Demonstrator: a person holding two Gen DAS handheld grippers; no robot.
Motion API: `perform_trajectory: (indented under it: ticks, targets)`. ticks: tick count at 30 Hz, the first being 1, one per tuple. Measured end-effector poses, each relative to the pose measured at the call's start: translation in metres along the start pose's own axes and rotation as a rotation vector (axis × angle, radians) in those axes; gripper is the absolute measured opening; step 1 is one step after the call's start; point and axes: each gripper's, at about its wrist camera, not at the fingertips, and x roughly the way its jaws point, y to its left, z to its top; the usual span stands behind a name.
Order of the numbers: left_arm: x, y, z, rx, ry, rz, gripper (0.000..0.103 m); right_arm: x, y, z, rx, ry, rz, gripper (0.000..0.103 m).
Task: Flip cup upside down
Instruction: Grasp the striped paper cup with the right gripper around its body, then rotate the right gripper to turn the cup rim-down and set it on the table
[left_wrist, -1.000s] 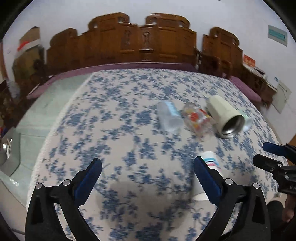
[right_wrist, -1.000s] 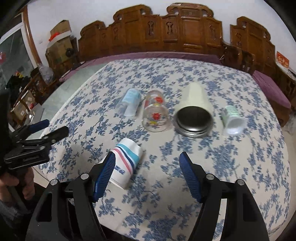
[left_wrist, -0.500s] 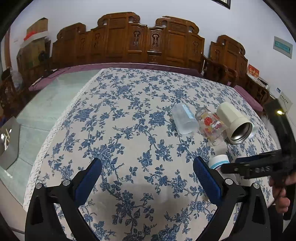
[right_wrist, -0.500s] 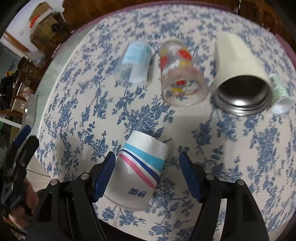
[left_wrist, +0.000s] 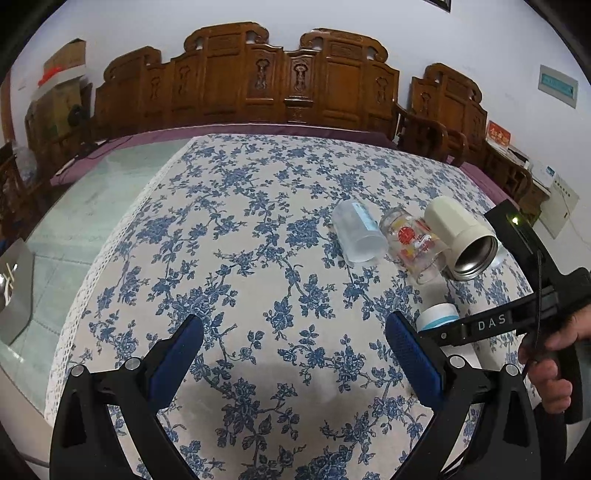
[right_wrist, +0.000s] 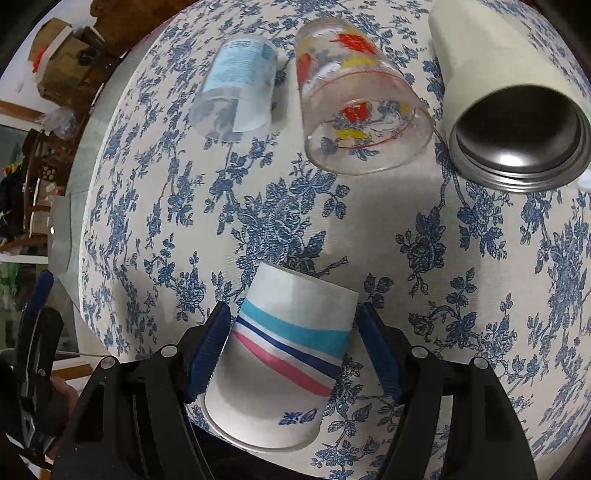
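A white paper cup (right_wrist: 284, 354) with teal, blue and pink stripes lies on its side near the table's front edge, base pointing away from me. My right gripper (right_wrist: 293, 347) is open with its blue pads on either side of the cup, the left pad close to its wall. In the left wrist view only the cup's base end (left_wrist: 437, 318) shows, behind the right gripper's black body. My left gripper (left_wrist: 295, 356) is open and empty above the tablecloth, left of the cup.
A blue-flowered tablecloth (left_wrist: 236, 236) covers the table. A frosted plastic cup (right_wrist: 236, 99), a printed glass (right_wrist: 354, 110) and a cream steel-lined flask (right_wrist: 513, 114) lie on their sides beyond the paper cup. Carved wooden chairs (left_wrist: 291, 81) stand behind.
My right gripper has dropped down and forward, so its pads now straddle the paper cup. The left gripper has drifted a little and stays open.
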Motion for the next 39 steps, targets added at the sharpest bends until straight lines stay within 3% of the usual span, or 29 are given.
perform_trajectory:
  ticks: [4,7,11,25,31,39]
  targets:
    - [0.001,0.0,0.0,0.0,0.002,-0.001,0.095,-0.001,-0.004,0.002,0.003,0.01,0.013,0.065]
    - [0.002,-0.001,0.0,0.004,0.007,0.0,0.095,-0.006,-0.003,0.002,-0.02,-0.01,0.014,0.063]
    - [0.002,-0.001,0.0,0.006,0.005,-0.001,0.095,-0.017,-0.002,0.002,-0.052,-0.097,0.033,0.063]
    - [0.003,-0.006,-0.001,0.023,0.008,0.002,0.095,-0.038,0.018,-0.017,-0.247,-0.484,-0.176,0.062]
    - [0.003,-0.007,-0.001,0.025,0.007,0.002,0.095,-0.037,0.028,-0.025,-0.325,-0.606,-0.293,0.062]
    - [0.002,-0.007,-0.001,0.029,0.005,0.003,0.095,-0.034,0.027,-0.051,-0.349,-0.721,-0.35,0.062]
